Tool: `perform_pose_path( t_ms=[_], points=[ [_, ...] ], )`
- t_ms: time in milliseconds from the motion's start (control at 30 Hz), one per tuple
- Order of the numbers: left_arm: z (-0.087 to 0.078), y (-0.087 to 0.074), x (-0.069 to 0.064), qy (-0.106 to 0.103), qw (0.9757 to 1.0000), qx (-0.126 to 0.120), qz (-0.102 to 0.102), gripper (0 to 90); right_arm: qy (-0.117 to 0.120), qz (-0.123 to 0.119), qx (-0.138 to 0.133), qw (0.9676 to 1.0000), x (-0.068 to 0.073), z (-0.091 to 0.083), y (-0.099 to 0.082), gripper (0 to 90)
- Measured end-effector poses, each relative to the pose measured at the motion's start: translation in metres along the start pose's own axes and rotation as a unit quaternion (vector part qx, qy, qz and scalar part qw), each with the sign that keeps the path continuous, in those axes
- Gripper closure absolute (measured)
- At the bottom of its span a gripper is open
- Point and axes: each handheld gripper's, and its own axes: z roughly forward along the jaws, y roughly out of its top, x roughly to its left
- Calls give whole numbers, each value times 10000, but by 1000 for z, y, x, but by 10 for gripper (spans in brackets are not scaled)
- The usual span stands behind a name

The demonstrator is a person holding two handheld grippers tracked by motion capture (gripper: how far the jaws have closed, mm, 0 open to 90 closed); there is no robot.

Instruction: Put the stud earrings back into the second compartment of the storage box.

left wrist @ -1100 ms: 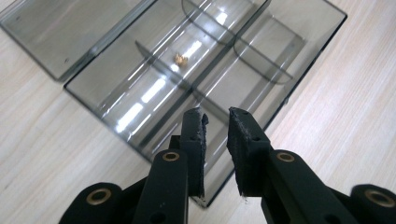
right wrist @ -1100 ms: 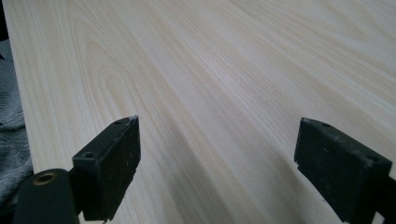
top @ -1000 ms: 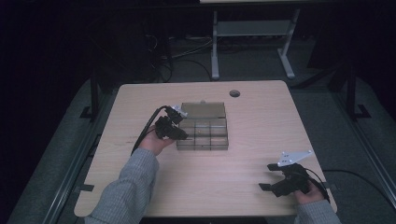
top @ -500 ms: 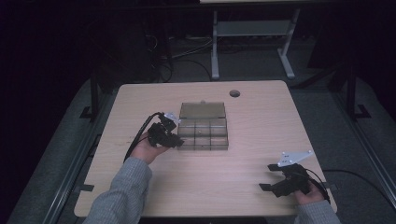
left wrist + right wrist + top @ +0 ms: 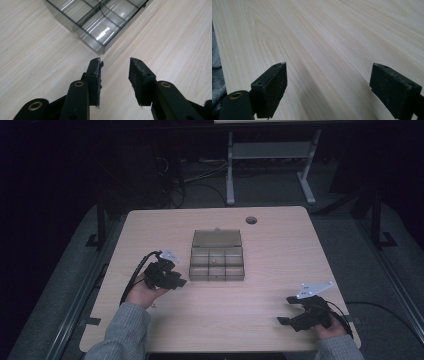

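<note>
A clear grey compartment box point(image 5: 217, 264) sits at the middle of the wooden table point(image 5: 280, 255), its lid point(image 5: 217, 238) folded open at the back. My left gripper point(image 5: 179, 282) hovers just left of the box's front left corner, apart from it. In the left gripper view that gripper point(image 5: 115, 66) stands open with nothing between its jaws, and the box corner point(image 5: 100, 23) lies just ahead. My right gripper point(image 5: 284, 310) rests near the front right edge of the table. The right gripper view has that gripper point(image 5: 328, 75) wide open over bare wood.
A round cable hole point(image 5: 251, 220) is at the back of the table, right of centre. A metal stand point(image 5: 270, 152) and cables lie on the dark floor beyond. A grey sleeve point(image 5: 215, 75) edges into the right gripper view.
My left gripper has drawn back from the box's left side, toward the front left. The box and the right gripper have stayed where they were.
</note>
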Motion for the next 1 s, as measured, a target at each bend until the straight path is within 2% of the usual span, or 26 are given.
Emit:
perform_pose_path(
  t_ms=[133,433,533,733,1000],
  points=[
    [-6,-12,0,23,9999,-116,-49,607,-23,19,-2,10000,0,0,0,145],
    [-16,-41,3,100,9996,-171,-208,588,-20,40,27,10000,0,0,0,145],
    [-18,-51,2,208,9996,-74,-179,590,-21,36,32,10000,0,0,0,145],
    [-23,-70,3,268,9993,-33,-273,602,-25,31,32,10000,1,1,0,145],
    [-27,-89,4,277,9988,-42,-408,657,-30,52,62,10000,2,1,0,145]
  ],
)
